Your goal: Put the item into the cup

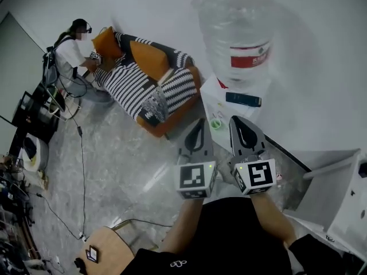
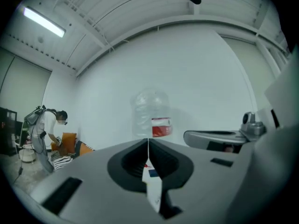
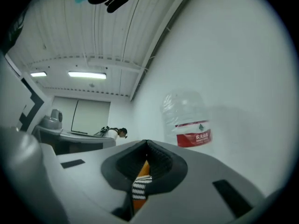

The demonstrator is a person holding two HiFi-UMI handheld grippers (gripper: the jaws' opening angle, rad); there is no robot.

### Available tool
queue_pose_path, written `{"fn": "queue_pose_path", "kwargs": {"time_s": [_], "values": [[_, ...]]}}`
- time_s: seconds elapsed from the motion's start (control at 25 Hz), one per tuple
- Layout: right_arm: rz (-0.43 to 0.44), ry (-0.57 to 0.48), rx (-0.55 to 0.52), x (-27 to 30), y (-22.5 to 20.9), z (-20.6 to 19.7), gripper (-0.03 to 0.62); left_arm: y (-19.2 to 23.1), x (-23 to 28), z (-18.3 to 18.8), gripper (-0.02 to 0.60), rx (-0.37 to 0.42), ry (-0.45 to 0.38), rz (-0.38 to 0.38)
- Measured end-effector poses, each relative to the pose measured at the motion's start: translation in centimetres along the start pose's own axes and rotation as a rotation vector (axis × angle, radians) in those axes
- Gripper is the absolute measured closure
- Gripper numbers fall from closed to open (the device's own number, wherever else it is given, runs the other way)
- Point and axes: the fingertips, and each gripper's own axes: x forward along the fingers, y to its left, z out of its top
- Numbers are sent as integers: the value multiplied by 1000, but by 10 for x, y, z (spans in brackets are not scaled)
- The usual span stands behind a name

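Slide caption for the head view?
Both shut: left gripper and right gripper, side by side before a water dispenser with a green cup.

**Hidden, Cropped, Unclear**

Too small to tell: contents of the green cup (image 1: 216, 124), print on the dark panel (image 1: 243, 99) nearby. Hazy and washed out towards the top: water bottle (image 1: 238, 30). Mostly hidden under the left gripper (image 1: 199, 125) and right gripper (image 1: 239, 122), jaws together: both hands. Cropped by the right edge: white shelving (image 1: 344, 196). No telling the item.

Orange, stripes and grey

The sofa (image 1: 150, 59) is orange under black-and-white striped throws (image 1: 129, 87); the clear water bottle (image 1: 238, 27) wears a red label (image 1: 250, 56) (white print), the cup (image 1: 216, 124) is pale green, the floor (image 1: 114, 159) mottled grey.
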Motion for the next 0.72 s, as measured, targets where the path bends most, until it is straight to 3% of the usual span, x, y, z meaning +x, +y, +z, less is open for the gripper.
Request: {"fn": "queue_pose_path", "kwargs": {"time_s": [0.2, 0.72], "values": [[-15, -15, -5, -5, -6, 11, 583, -10, -3, 4, 568, 7, -19, -15], [-3, 69, 8, -9, -3, -8, 583, -12, -7, -14, 568, 25, 11, -12]]}}
